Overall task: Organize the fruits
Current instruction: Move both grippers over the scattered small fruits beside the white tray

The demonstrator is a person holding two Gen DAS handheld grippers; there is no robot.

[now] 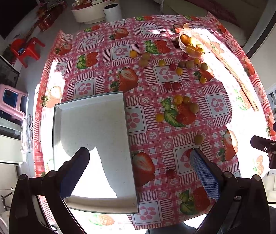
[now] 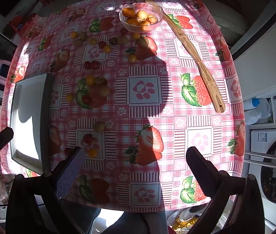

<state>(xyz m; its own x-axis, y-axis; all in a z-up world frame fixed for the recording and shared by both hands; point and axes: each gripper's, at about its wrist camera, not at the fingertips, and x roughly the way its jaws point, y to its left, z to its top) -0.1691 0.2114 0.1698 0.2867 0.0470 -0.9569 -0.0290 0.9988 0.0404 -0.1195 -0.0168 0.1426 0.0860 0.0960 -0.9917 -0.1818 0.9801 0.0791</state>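
Small red, yellow and green fruits lie scattered on the pink strawberry-print tablecloth [image 1: 157, 136], in a cluster [image 1: 182, 107] mid-table and another near a glass bowl [image 1: 194, 42] that holds several yellow fruits. The bowl also shows in the right wrist view [image 2: 140, 17]. An empty white tray [image 1: 93, 136] sits at the left; it also shows in the right wrist view [image 2: 28, 117]. My left gripper [image 1: 139, 154] is open and empty above the tray's right edge. A red fruit [image 1: 170, 173] lies between its fingers. My right gripper [image 2: 136, 154] is open and empty over the table's near edge.
A long wooden spoon [image 2: 194, 54] lies diagonally at the right of the table. A washing machine [image 2: 274, 167] stands to the right. A low white table [image 1: 95, 9], a red stool [image 1: 27, 48] and a sofa [image 1: 206, 2] lie beyond the far edge.
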